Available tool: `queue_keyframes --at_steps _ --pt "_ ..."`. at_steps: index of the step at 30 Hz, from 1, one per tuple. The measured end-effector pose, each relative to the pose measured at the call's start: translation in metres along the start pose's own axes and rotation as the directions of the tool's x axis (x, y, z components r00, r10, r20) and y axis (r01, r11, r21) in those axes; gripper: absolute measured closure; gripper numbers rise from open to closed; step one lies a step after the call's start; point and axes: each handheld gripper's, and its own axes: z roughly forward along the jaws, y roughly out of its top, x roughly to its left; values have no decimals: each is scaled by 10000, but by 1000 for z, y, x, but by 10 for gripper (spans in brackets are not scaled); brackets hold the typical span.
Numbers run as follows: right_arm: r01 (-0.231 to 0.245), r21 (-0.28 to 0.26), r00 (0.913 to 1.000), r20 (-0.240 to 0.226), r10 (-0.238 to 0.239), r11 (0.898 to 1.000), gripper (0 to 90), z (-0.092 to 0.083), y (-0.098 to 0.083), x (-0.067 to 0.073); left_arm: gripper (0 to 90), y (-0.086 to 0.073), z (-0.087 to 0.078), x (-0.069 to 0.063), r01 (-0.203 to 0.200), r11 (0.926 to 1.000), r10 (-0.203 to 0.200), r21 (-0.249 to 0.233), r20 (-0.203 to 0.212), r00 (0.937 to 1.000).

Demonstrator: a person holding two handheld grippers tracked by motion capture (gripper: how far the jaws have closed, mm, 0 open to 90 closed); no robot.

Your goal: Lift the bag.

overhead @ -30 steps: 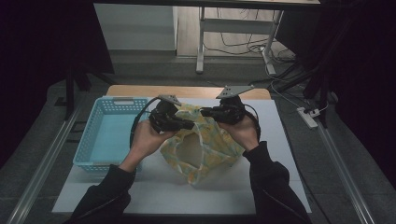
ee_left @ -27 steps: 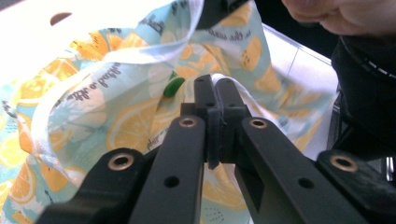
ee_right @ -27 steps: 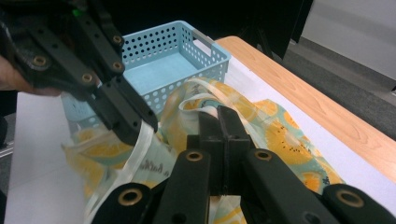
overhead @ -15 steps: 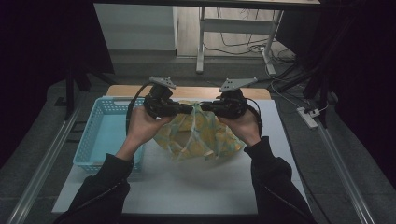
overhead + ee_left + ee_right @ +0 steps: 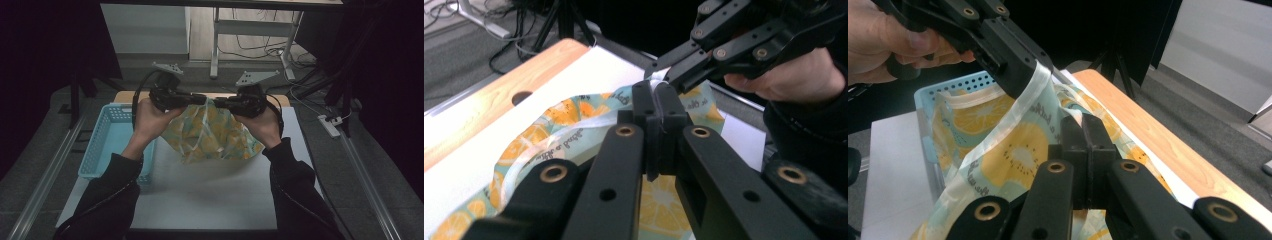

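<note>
A blue basket [image 5: 107, 145] sits at nine o'clock on the white table [image 5: 210, 195]. The left gripper [image 5: 202, 99], jaws pressed together on the top hem, and the right gripper [image 5: 216, 101], jaws likewise pinching that hem, hold a fruit-print cloth bag [image 5: 210, 135] aloft at centre, its lower edge hanging just above the table. Both pinches sit close together near twelve o'clock on the bag, on thin white trim. The risk, by judgement: a slack or uneven pull could let the trim slip from one pair of jaws, dropping that side and twisting the bag; drifting toward nine o'clock could snag it on the basket rim.
</note>
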Motion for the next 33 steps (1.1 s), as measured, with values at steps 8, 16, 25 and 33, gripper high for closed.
queue_keyframes --at_steps 8,16,25,33 --pt "156 -212 9996 219 -152 9997 900 -8 19 0 900 17 -10 -1 -49 9990 47 -438 -43 10000" --pt "317 -341 9982 528 -299 9989 900 -15 36 0 900 37 -16 -3 -255 9978 231 -614 -393 9990" --pt "423 -483 9962 784 -385 9979 900 -23 52 -3 900 54 -21 -3 -343 9958 291 -853 -604 9977" --pt "365 -619 9949 958 -305 9974 900 -26 63 -7 900 63 -23 -2 -393 9929 319 -1126 -666 9973"
